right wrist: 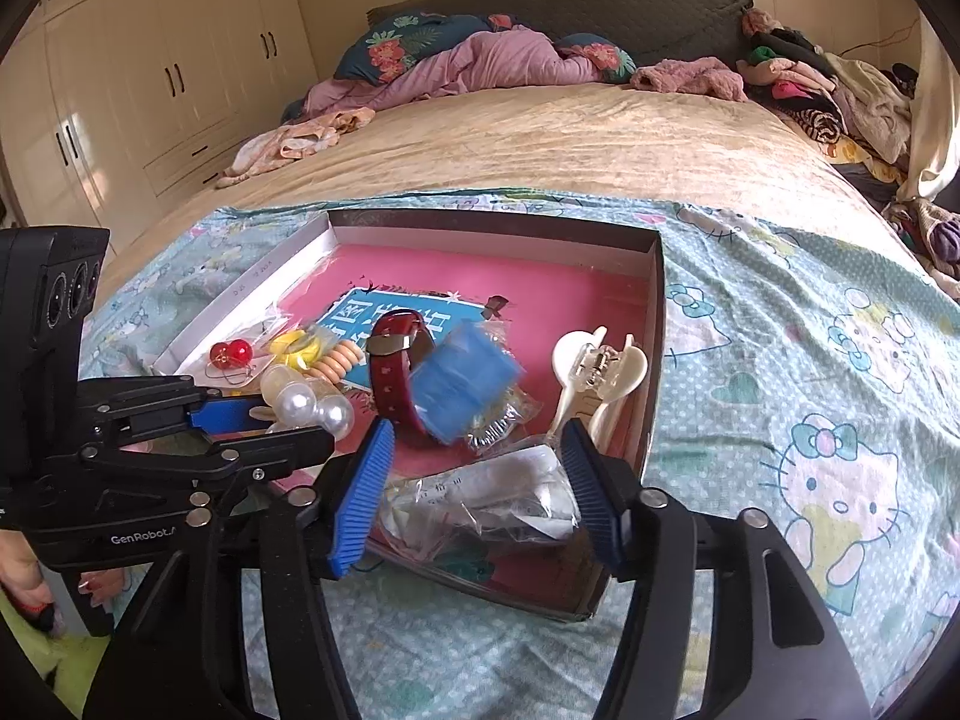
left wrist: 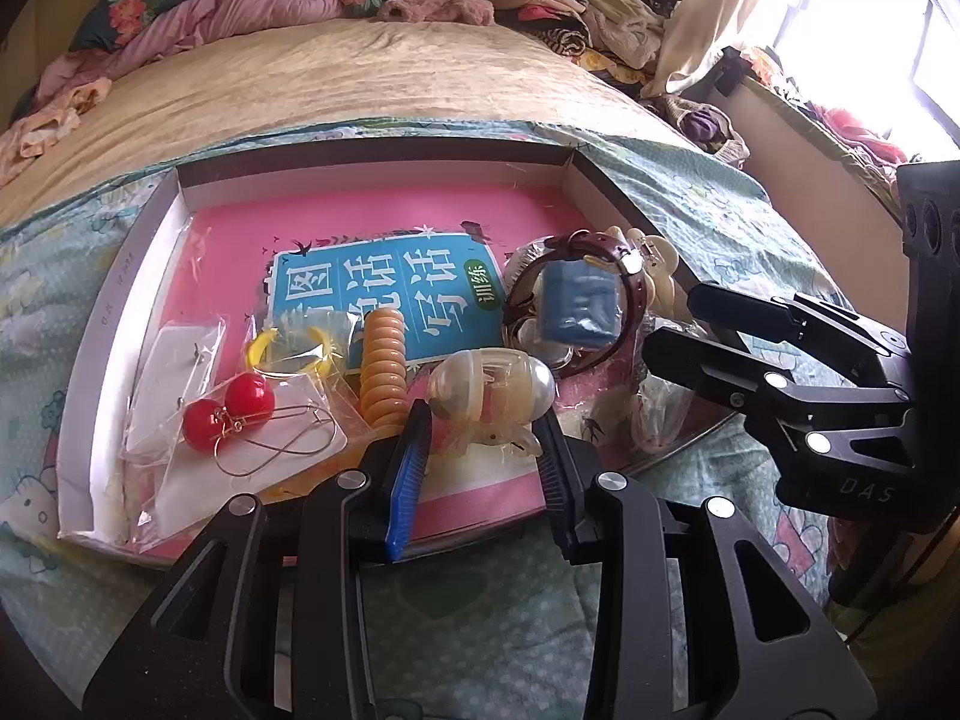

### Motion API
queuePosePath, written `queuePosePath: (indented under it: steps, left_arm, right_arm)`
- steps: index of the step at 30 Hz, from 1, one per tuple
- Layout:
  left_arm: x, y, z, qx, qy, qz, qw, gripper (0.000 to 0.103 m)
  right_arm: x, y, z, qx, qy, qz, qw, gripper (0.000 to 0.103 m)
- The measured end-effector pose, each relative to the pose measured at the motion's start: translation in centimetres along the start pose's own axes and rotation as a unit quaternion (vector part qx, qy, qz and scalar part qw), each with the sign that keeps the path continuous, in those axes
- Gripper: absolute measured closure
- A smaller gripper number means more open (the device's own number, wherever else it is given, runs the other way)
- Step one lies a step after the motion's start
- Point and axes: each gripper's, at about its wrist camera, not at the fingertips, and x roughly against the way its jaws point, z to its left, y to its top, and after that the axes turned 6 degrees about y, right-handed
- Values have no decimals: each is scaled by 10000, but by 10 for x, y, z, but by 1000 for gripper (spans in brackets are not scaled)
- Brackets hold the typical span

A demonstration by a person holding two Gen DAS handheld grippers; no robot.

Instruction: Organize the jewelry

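Blue ribbed pads (left wrist: 408, 480) on the left gripper (left wrist: 483, 450) are clamped on a clear hair clip (left wrist: 489, 393) with a big pearl at its end, holding it just over the near edge of the box (left wrist: 120, 276); the right wrist view shows the same clip (right wrist: 306, 399) with two pearls pinched in those jaws. Over on the right gripper (right wrist: 474, 480), the jaws stand apart and nothing is pressed between the pads (right wrist: 360, 498); a crinkled clear bag (right wrist: 498, 498) lies in the gap below them, and whether the pads touch it I cannot tell. Just past those fingertips sits a dark red watch (right wrist: 396, 372) looped around a blue block (right wrist: 465, 387), blurred in this view, sharper from the left wrist where the watch (left wrist: 600, 300) rings the block (left wrist: 579, 306). A cream claw clip (right wrist: 600, 372) lies right of the watch, against the box's right wall. Moving left: an orange coil tie (left wrist: 384, 366) stands beside the held clip, then yellow hoops (left wrist: 288, 348) in a bag, then red ball earrings (left wrist: 228, 414) on wire loops atop clear packets by the left wall. All of it rests on a pink book (left wrist: 384, 222) with a blue title panel lining the box floor. The box sits on a cartoon-cat sheet (right wrist: 810, 420) spread over a beige bed (right wrist: 540, 138), with clothes (right wrist: 810, 84) heaped at the far end.
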Motion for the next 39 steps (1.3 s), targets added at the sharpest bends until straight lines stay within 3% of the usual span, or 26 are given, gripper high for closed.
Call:
queuePosePath:
  steps: [7, 12, 17, 26, 32, 39]
  left_arm:
    - [1, 0, -1, -15, 49, 13, 10000, 75]
    - [7, 1, -3, -23, 87, -60, 9999, 62]
    - [18, 3, -3, 13, 129, -156, 9998, 62]
    - [57, 7, -3, 85, 281, -509, 9983, 36]
    - [87, 3, -4, 81, 489, -773, 9958, 10]
    - [121, -10, -1, 168, 663, -1059, 9920, 10]
  right_arm:
    - [17, -1, -3, -101, -69, -138, 9998, 35]
    - [28, -1, -3, -146, -117, -213, 9996, 28]
    - [39, 1, 0, -140, -140, -321, 9993, 22]
    - [74, 4, 18, -24, -174, -652, 9977, 8]
    - [97, 1, 31, 27, -192, -854, 9962, 5]
    - [118, -12, 49, 53, -193, -1048, 9943, 5]
